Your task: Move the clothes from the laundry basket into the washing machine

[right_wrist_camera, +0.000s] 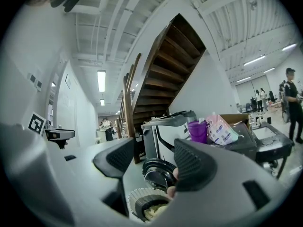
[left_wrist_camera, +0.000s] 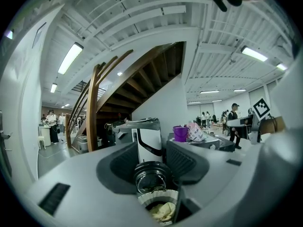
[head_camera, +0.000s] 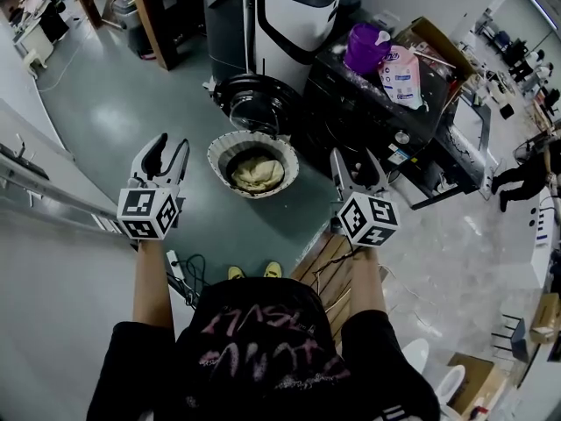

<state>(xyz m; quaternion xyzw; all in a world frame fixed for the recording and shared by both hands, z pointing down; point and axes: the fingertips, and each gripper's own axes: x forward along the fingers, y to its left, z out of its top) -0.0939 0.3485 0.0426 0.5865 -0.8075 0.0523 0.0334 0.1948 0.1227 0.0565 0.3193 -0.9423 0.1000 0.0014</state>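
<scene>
A white laundry basket (head_camera: 219,152) stands on the floor ahead of me, holding pale yellow clothes (head_camera: 257,174). Just behind it the round door (head_camera: 254,105) of the black washing machine (head_camera: 351,112) hangs open. My left gripper (head_camera: 168,150) is held to the left of the basket and my right gripper (head_camera: 355,167) to its right, both above the floor and apart from it. Each stands open with nothing between its fingers. In the left gripper view the basket (left_wrist_camera: 158,200) and door (left_wrist_camera: 151,176) show between the gripper's (left_wrist_camera: 155,163) pads; the right gripper (right_wrist_camera: 154,162) view frames the basket (right_wrist_camera: 137,197) likewise.
A purple bottle (head_camera: 364,46) and a pink bag (head_camera: 401,77) sit on the washing machine's top. A white and black machine (head_camera: 298,16) stands behind the door. A wooden pallet (head_camera: 329,270) lies by my right foot, a power strip with cable (head_camera: 180,270) at my left. A person (head_camera: 517,178) stands far right.
</scene>
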